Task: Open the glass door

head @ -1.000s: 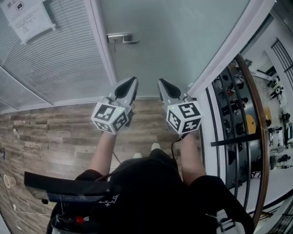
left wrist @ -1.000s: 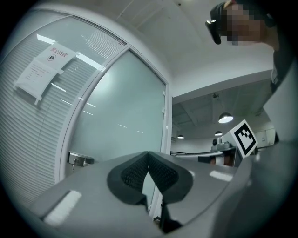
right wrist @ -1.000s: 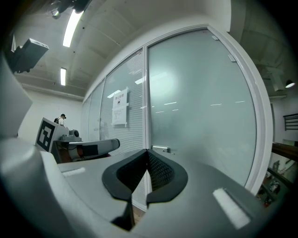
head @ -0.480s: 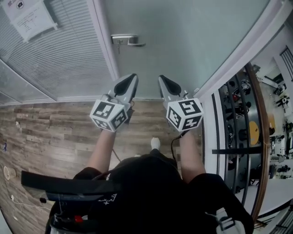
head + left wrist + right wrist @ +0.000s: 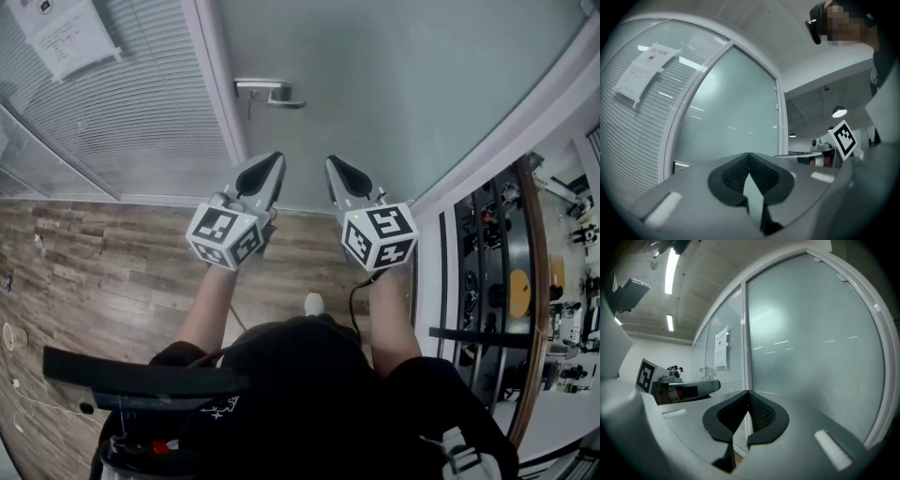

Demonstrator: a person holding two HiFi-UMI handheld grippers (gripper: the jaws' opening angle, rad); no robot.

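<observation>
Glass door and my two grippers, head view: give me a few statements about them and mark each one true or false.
1. The left gripper is clamped on the door handle. False: it is short of the handle, with its jaws together on nothing.
2. The right gripper is shut and empty. True.
3. The door handle sits near the left edge of the glass door. True.
4. The paper notice hangs on the glass door itself. False: it hangs on the blinds panel to the left of the door.
</observation>
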